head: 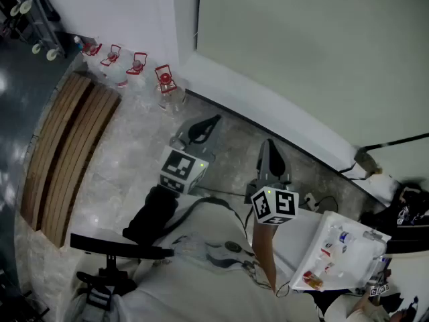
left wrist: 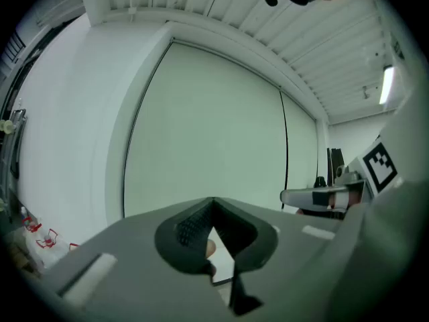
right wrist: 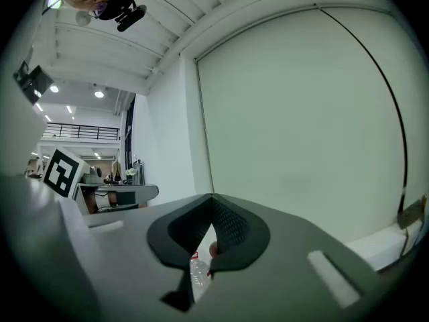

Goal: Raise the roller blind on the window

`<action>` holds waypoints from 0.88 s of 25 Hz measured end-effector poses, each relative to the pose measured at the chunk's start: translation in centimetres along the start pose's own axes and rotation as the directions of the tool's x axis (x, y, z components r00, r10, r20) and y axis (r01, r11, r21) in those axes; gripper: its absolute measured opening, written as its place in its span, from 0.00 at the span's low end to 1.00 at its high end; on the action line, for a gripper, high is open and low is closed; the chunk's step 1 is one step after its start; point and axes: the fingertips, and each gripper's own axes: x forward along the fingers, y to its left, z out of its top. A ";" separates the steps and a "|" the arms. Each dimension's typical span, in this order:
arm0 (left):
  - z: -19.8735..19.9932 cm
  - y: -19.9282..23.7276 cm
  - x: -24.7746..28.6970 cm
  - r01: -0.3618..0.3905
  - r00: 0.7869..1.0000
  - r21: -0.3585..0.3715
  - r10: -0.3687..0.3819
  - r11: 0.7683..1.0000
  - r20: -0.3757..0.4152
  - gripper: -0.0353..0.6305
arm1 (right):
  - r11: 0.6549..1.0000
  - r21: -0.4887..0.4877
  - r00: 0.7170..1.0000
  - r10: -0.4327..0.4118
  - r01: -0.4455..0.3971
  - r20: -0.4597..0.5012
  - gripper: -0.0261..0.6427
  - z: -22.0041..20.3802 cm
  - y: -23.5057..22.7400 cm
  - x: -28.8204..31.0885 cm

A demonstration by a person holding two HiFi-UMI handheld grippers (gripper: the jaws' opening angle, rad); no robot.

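Observation:
The roller blind is a plain pale green sheet that hangs fully down over the window, above a white sill. It fills the left gripper view and the right gripper view. A thin dark cord runs down its right edge to a small fitting. My left gripper and right gripper are held side by side, pointing at the blind and short of it. In each gripper's own view, left and right, the jaws meet at the tips with nothing between them.
Several clear bottles with red caps stand along the wall at the left. A slatted wooden bench lies beside them. A white tray of small items sits at my right, a black stand at my lower left.

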 end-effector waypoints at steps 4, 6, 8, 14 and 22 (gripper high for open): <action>-0.4 0.2 -0.2 -0.006 1.000 0.006 0.006 1.000 -0.005 0.05 | 1.000 0.005 1.000 -0.013 0.013 -0.006 0.04 -0.5 -0.2 0.0; -0.5 0.2 -0.3 -0.006 1.000 0.005 0.006 1.000 -0.008 0.05 | 1.000 0.008 1.000 -0.021 0.021 -0.010 0.04 -0.6 -0.4 0.0; -0.7 0.3 -0.5 -0.008 1.000 0.003 0.008 1.000 -0.010 0.05 | 1.000 0.011 1.000 -0.025 0.025 -0.010 0.04 -0.6 -0.6 0.0; -1.8 0.5 -1.0 -0.023 1.000 -0.003 0.023 1.000 -0.016 0.05 | 0.999 0.041 1.000 -0.021 0.022 -0.010 0.04 -1.7 -0.8 -0.3; -2.8 7.2 -3.9 -0.049 0.998 -0.068 0.046 0.996 -0.047 0.05 | 0.999 0.023 0.994 -0.021 0.024 -0.107 0.04 -3.7 5.0 2.9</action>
